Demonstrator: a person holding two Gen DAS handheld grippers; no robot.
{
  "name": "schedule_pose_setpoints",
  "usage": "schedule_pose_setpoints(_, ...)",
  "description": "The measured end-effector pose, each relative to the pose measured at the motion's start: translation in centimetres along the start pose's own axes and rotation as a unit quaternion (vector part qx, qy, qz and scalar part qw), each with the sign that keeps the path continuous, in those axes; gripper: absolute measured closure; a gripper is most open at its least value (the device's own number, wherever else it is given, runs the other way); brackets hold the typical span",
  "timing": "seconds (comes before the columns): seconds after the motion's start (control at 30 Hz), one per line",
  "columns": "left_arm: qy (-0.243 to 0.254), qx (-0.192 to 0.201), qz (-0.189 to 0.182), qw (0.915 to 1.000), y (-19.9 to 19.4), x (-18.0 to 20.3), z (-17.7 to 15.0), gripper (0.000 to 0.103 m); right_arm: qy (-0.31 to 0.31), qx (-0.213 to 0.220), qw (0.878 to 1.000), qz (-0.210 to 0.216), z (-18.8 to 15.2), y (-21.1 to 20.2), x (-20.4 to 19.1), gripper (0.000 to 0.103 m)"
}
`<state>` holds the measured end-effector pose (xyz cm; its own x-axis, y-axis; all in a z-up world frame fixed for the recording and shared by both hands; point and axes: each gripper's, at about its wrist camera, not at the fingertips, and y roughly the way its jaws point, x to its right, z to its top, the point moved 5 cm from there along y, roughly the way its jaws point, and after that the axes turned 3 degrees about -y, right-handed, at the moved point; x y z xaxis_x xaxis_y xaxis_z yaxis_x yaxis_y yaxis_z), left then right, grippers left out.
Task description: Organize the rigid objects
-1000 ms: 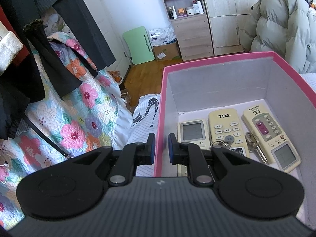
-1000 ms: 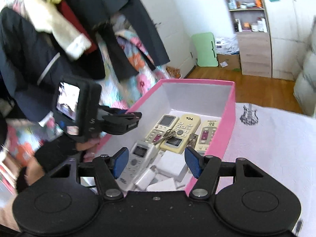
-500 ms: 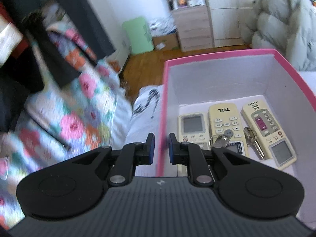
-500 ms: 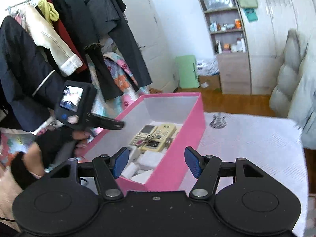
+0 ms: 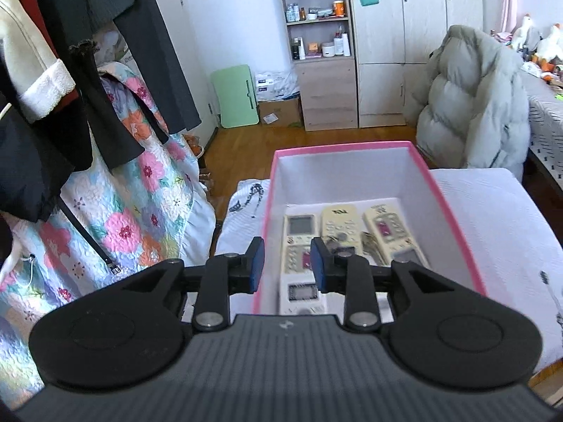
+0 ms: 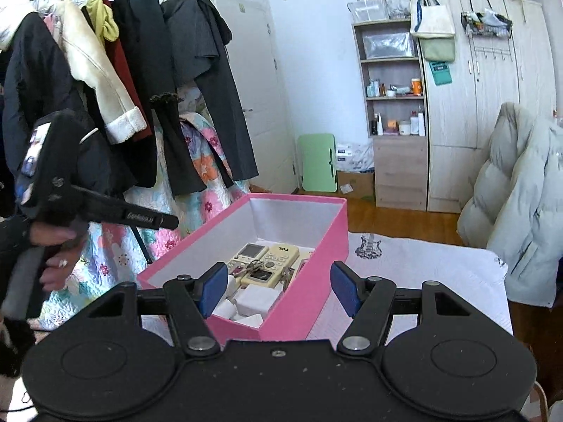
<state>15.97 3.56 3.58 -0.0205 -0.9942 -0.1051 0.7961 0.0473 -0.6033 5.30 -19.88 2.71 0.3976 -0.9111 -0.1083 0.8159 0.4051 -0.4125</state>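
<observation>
Your left claw (image 5: 285, 263) is up above the near left corner of the pink box (image 5: 454, 221). Its jaws have just been opening, and nothing is between them. The box edge and one remote only show through the gap from far below. Your right claw (image 6: 278, 290) is wide open and holds nothing too. It hangs back from the near end of the box, not touching it.

The box sits on the white cloth (image 6: 422, 274) that covers the surface. Inside, three remotes lie side by side at the far end: a white remote (image 5: 299, 227), a cream remote (image 5: 339, 219) and a remote with a pink panel (image 5: 390, 227). A bunch of keys (image 5: 369, 242) lies on top of them, between the cream one and the pink-panel one. Some white plugs (image 6: 253, 299) sit at the near end.

It looks like the putting-in step is over, since both claws are empty and lifted away. I see nothing loose on the cloth around the box in these views.

For your next move, look around for any hard thing not yet in the box. If you find one, come down over it with open jaws, close gently, and carry it to a free spot in the middle of the box.
</observation>
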Motion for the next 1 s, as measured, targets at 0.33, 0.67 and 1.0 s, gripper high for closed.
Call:
schedule_pose_setpoints(0.33,-0.020,0.009,-0.031,0.9993,-4.3,3.1,-2.9,0.069,0.002,0.004,0.999,-0.044,-0.5,-2.1,-0.1,0.032)
schedule_pose_setpoints(0.67,-0.037,-0.004,-0.049,0.9981,-5.1,5.0,-5.4,0.063,0.006,0.014,0.996,-0.084,-0.7,-4.0,0.2,0.030)
schedule_pose_setpoints(1.0,-0.031,-0.010,-0.043,0.9985,-5.4,5.1,-7.0,0.055,0.019,0.003,0.994,-0.109,-1.6,-4.4,0.7,0.028)
